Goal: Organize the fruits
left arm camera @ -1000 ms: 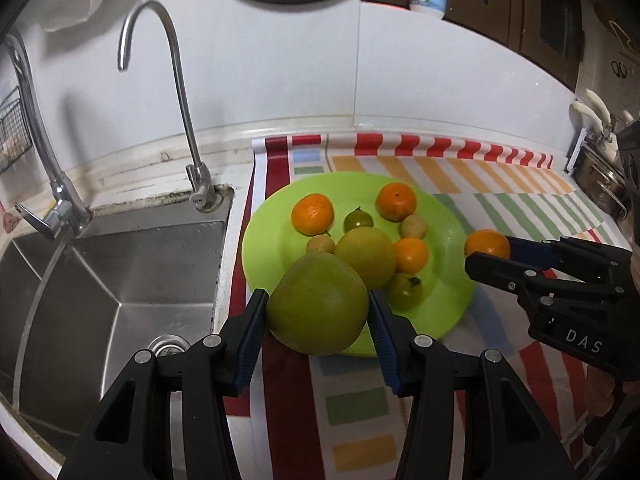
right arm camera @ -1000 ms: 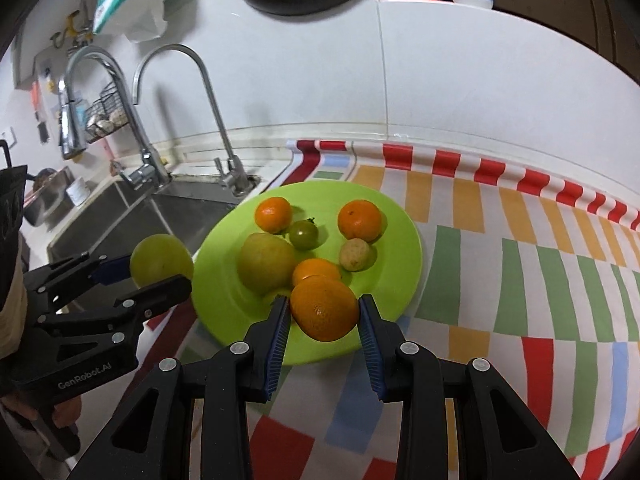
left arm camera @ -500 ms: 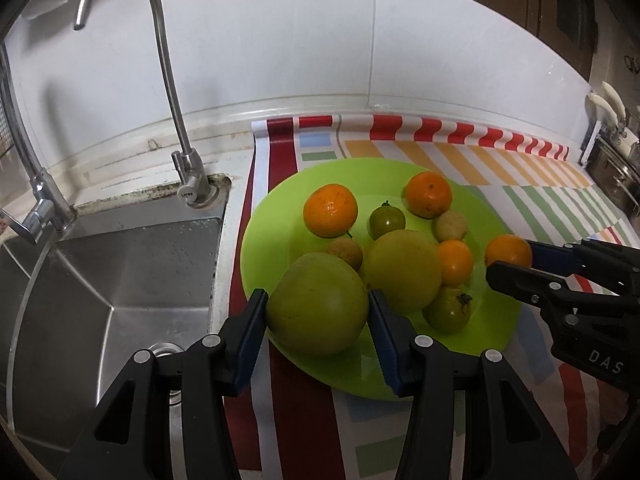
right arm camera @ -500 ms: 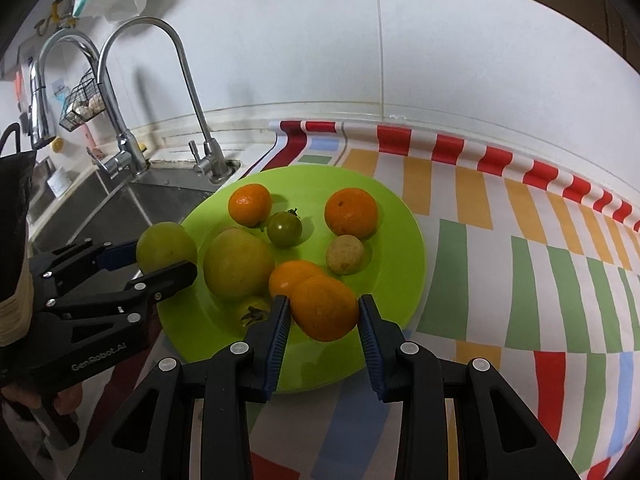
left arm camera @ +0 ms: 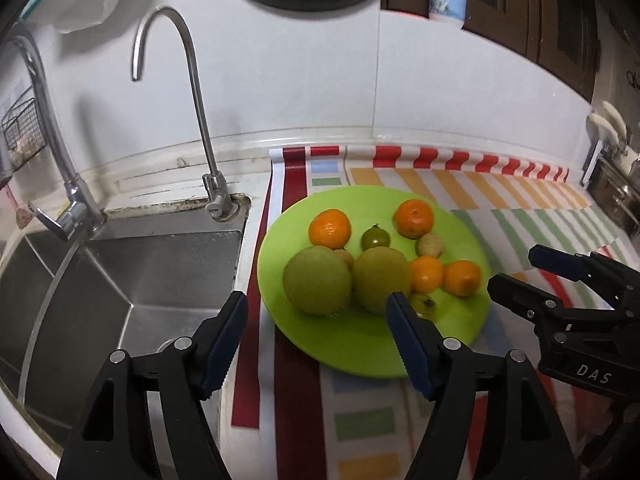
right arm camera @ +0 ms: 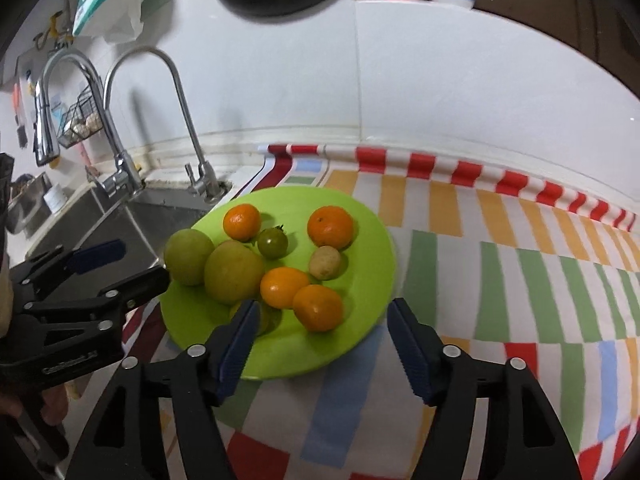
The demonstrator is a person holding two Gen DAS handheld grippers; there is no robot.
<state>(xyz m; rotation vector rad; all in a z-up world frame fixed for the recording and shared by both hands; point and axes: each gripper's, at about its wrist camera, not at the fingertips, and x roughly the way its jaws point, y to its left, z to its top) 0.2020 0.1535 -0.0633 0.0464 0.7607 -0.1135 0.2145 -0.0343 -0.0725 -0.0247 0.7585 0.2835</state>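
Resting on a striped cloth beside the sink — a green plate carrying all the fruit. Having just opened, both left gripper and right gripper gaping wide, gripping nothing. Showing only at right — a wire basket past the taps.

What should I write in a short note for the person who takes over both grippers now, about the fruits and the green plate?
Left gripper: open, jaws have just opened; nothing between the pads. The large green fruit sits free on the green plate, near its sink-side rim.
Right gripper: open, jaws have just opened; the near orange rests free on the plate.
Done: every fruit in view is on the plate, including the small green tomato.
Left: no fruit shows on the striped cloth; draw both grippers back.
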